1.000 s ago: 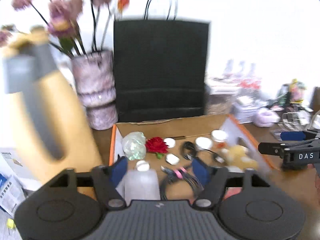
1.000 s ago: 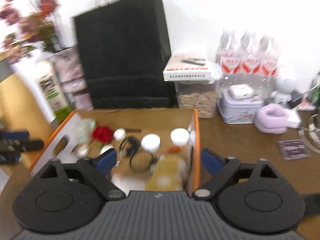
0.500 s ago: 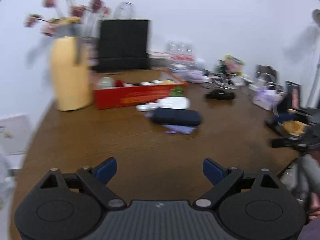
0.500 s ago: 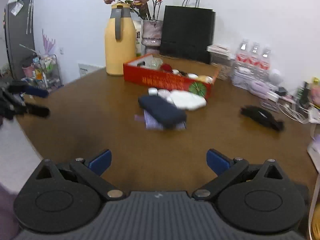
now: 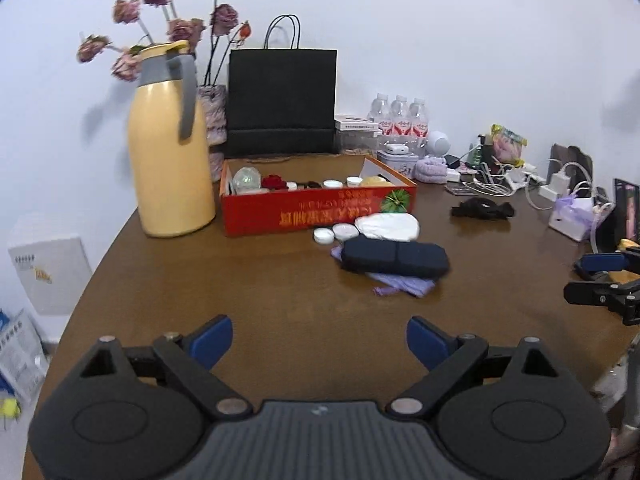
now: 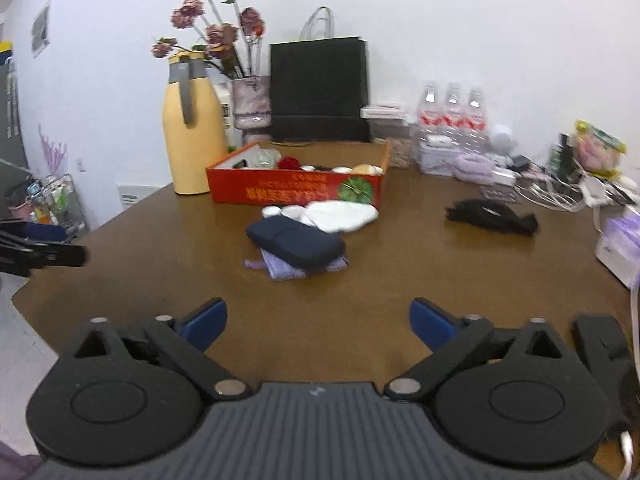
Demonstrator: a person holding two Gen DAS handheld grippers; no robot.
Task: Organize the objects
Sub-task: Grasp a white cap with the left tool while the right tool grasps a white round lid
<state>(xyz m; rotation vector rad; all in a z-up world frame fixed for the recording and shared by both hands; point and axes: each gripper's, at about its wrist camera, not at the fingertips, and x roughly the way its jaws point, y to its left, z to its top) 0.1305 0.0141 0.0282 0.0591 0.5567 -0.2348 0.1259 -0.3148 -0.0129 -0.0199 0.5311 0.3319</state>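
A red cardboard box [image 5: 316, 210] [image 6: 296, 192] holding several small items stands at the back of the brown table. In front of it lie a dark blue case [image 5: 394, 258] [image 6: 296, 242] on a purple cloth [image 5: 404, 284], a white pouch [image 5: 388, 226] [image 6: 340, 214] and two small white lids [image 5: 334, 233]. A black strap bundle [image 5: 482, 210] [image 6: 492, 216] lies to the right. My left gripper [image 5: 319, 340] is open and empty above the table's near edge. My right gripper [image 6: 318, 320] is open and empty too, well short of the case.
A yellow thermos jug [image 5: 170, 148], a flower vase [image 5: 214, 120] and a black paper bag [image 5: 282, 102] stand behind the box. Water bottles [image 5: 398, 118], chargers, cables and a white box [image 5: 570, 218] crowd the right side. The table edge is just below both grippers.
Both grippers have pulled far back from over the red box to the table's near edge; the whole table is now in view. Both stayed open and empty.
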